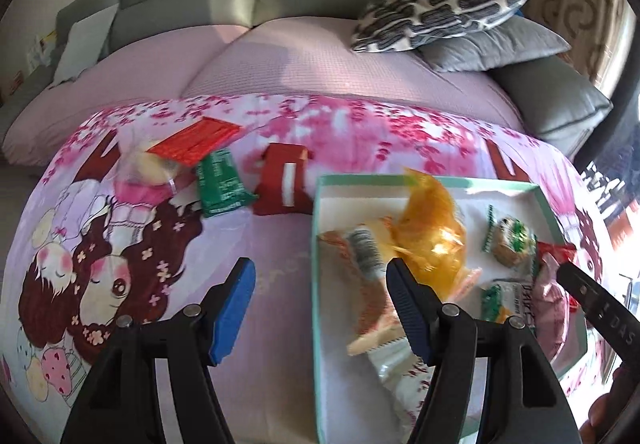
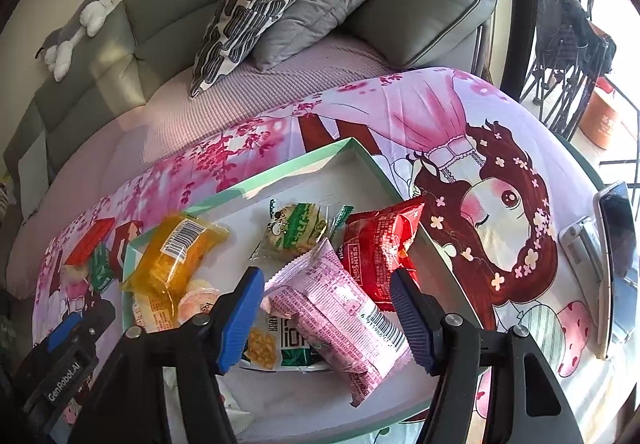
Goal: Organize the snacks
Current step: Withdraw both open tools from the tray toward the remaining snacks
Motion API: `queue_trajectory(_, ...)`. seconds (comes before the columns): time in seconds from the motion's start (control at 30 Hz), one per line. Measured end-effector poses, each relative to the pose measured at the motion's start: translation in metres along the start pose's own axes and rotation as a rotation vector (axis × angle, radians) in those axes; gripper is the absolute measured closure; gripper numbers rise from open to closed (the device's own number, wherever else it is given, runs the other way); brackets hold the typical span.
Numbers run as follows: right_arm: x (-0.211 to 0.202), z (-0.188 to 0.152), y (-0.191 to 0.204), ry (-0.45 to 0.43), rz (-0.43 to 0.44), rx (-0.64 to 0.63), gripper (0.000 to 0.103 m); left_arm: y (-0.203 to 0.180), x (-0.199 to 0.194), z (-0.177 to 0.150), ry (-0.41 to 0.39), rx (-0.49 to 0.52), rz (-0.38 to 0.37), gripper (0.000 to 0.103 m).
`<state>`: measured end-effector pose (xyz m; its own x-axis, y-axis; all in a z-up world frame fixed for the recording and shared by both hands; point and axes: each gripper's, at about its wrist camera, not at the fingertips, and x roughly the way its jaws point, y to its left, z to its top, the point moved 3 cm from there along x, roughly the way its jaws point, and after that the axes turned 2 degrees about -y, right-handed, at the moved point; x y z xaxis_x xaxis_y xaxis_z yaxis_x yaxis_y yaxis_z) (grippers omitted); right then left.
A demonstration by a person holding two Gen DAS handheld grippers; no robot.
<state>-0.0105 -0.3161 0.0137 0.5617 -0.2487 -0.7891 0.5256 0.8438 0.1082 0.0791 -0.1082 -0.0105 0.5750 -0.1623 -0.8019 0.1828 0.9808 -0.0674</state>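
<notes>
Both tools are released: right tool (image 2: 328,302) above the box (image 2: 256,187), left tool (image 1: 322,284) (probably) heading for the green packet (image 1: 222,181) beyond it; approach low, square.

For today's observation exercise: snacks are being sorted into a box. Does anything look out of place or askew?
Yes. The red packet leans on the box's right wall, a corner poking over its rim. A red-orange packet, a green packet and a pale wrapped snack lie outside on the cloth.

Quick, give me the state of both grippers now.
Left gripper: open, holding nothing.
Right gripper: open above the pink packet, not gripping it.
</notes>
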Motion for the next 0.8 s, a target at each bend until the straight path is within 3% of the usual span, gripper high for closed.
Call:
queue_trajectory(0.37,0.0,-0.001,0.011,0.001,0.011,-0.028,0.034,0.007,0.002,0.0,0.001,-0.01,0.016,0.03)
queue_trajectory(0.43,0.002,-0.001,0.009,0.002,0.001,-0.027,0.028,0.005,0.003,0.0,0.002,0.002,0.025,0.023)
queue_trajectory(0.5,0.003,-0.001,0.007,0.004,-0.016,-0.027,0.017,0.004,0.003,0.0,-0.008,0.022,0.046,0.016)
queue_trajectory(0.8,0.007,-0.001,0.007,0.008,-0.034,-0.04,0.008,0.002,0.002,0.001,-0.046,0.062,0.082,0.009)
